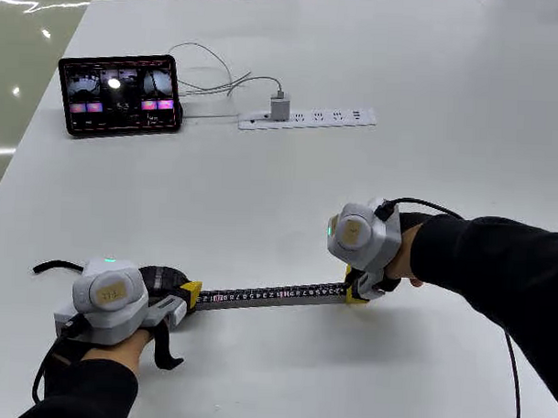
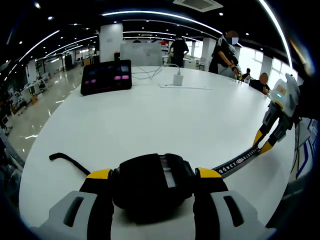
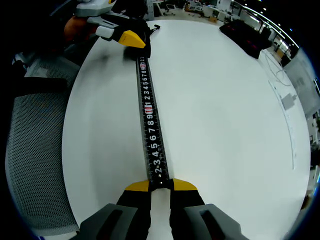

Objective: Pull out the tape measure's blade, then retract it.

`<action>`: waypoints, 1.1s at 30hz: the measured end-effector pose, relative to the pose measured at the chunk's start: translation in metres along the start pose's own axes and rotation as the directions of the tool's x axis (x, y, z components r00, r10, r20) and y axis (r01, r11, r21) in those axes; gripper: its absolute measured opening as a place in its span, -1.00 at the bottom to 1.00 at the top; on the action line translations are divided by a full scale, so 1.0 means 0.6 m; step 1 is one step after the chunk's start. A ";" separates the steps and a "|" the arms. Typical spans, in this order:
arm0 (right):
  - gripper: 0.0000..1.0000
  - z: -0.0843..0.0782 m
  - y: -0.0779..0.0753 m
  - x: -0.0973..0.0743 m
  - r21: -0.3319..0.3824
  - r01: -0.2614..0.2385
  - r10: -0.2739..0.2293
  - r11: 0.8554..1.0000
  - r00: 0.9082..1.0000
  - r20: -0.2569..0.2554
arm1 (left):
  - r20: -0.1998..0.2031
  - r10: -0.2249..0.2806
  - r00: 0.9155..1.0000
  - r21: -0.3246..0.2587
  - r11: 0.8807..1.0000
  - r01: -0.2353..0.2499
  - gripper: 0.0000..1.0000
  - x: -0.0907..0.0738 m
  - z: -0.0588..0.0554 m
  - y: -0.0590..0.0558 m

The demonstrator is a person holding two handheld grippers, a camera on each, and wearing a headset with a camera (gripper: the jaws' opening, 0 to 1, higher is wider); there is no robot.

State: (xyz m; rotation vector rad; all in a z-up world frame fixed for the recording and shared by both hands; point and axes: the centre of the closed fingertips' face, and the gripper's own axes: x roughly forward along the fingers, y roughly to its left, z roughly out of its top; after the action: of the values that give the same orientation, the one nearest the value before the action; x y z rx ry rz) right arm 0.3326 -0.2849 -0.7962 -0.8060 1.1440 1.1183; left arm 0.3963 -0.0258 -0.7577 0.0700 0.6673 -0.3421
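The black tape measure case (image 2: 152, 182) sits on the white table, held between the yellow-tipped jaws of my left gripper (image 2: 154, 174), which is shut on it. In the head view the case (image 1: 166, 286) lies at the lower left beside the left gripper (image 1: 186, 296). The dark numbered blade (image 1: 271, 294) runs out to the right across the table. My right gripper (image 1: 357, 292) is shut on the blade's end. The right gripper view looks along the blade (image 3: 150, 125) from the right gripper (image 3: 160, 185) back to the case (image 3: 134, 40).
A tablet (image 1: 120, 94) with a lit screen stands at the far left of the table. A white power strip (image 1: 307, 118) with a charger and cables lies behind the work. A black strap (image 1: 57, 266) trails from the case. People stand beyond the table (image 2: 150, 120).
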 end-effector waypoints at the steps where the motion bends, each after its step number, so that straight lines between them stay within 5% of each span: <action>1: -0.82 0.000 0.000 0.000 0.003 0.000 0.000 1.000 1.000 -0.002 | 0.000 0.000 1.000 0.001 1.000 0.000 0.19 0.000 0.000 0.000; 33: -0.81 0.015 0.001 0.002 0.068 0.007 -0.007 0.998 1.000 0.001 | -0.008 0.001 1.000 0.000 1.000 -0.001 0.19 0.001 0.000 0.000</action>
State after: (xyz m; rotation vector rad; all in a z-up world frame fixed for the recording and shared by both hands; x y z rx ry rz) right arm 0.3347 -0.2762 -0.7954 -0.7557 1.1713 1.0686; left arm 0.3966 -0.0261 -0.7579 0.0712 0.6750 -0.3412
